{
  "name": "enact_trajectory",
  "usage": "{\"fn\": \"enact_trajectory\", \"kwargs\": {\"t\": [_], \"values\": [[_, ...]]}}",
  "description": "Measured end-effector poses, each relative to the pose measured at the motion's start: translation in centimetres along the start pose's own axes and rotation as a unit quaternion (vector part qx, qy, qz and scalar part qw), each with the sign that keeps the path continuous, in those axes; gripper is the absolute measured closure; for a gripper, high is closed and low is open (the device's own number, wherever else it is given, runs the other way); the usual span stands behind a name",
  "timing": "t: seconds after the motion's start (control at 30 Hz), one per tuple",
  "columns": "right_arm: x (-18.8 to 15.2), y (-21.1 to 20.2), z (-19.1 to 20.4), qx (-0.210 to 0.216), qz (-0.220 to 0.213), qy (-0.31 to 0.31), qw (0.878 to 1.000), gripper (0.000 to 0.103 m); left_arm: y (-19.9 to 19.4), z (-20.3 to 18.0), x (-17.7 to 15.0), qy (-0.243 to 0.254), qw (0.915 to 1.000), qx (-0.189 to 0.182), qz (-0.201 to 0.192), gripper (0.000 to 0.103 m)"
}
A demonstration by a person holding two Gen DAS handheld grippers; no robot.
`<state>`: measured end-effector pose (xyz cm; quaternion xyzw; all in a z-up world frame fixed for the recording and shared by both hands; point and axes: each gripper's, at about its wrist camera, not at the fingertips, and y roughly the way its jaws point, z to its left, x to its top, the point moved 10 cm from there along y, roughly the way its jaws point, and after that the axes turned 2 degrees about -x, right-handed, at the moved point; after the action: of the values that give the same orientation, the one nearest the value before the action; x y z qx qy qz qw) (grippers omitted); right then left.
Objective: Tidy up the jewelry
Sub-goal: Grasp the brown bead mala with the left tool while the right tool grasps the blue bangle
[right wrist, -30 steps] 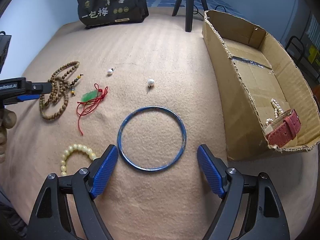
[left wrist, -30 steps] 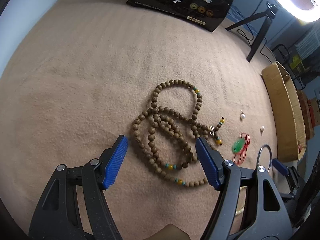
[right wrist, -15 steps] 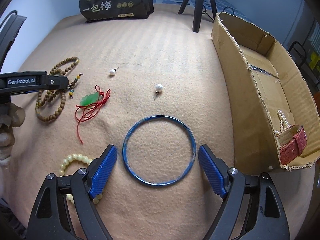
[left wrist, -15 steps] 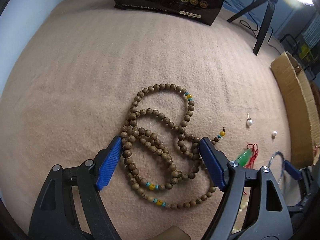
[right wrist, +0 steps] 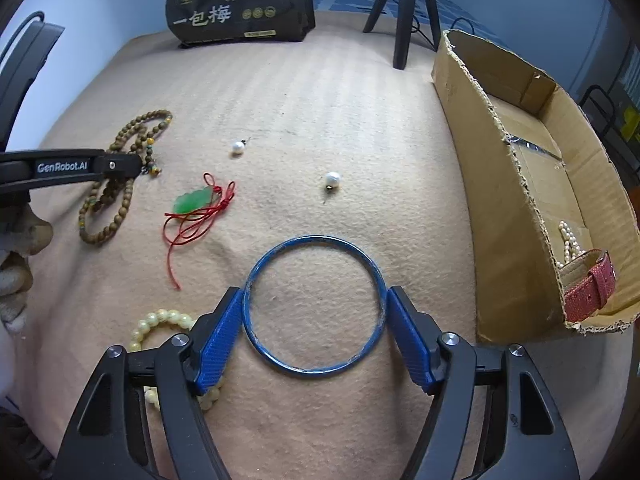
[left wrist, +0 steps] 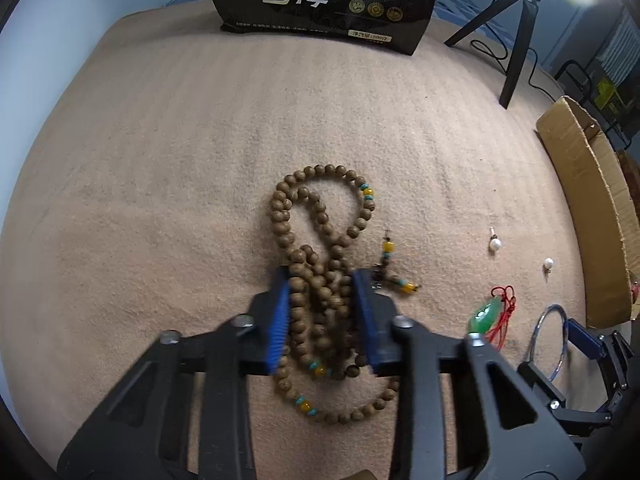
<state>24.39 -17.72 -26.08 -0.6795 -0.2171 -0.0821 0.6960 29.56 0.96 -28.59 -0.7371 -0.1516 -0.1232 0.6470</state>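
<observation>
Left gripper (left wrist: 322, 304): jaws closed on the bunched middle of the wooden bead necklace (left wrist: 320, 240), which lies on the tan blanket (left wrist: 160, 200); one loop extends toward 12 o'clock, another trails toward 6 o'clock. Right gripper (right wrist: 314, 328): jaws pressed against opposite sides of the blue bangle (right wrist: 314, 304), flat on the blanket. The cardboard box (right wrist: 500, 208) at 3 o'clock already holds a pink strap (right wrist: 592, 288) and pearls. Lifting well likely requires rising slowly so hanging loops clear the green pendant (right wrist: 192, 202), and keeping the bangle level to prevent slipping.
</observation>
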Motion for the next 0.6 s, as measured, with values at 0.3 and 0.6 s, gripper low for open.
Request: {"fn": "enact_trajectory", "kwargs": {"t": [0.3, 0.6], "values": [[0.0, -1.1, 0.3, 0.022, -0.011, 0.004, 1.0, 0.031, -0.9, 0.0, 0.1, -0.012, 0.9997, -0.023, -0.003, 0.091], [1.3, -3.4, 0.9, 0.026, -0.047, -0.011, 0.999, 0.031, -3.2, 1.0, 1.1, -0.031, 0.9984, -0.037, -0.029, 0.092]]}}
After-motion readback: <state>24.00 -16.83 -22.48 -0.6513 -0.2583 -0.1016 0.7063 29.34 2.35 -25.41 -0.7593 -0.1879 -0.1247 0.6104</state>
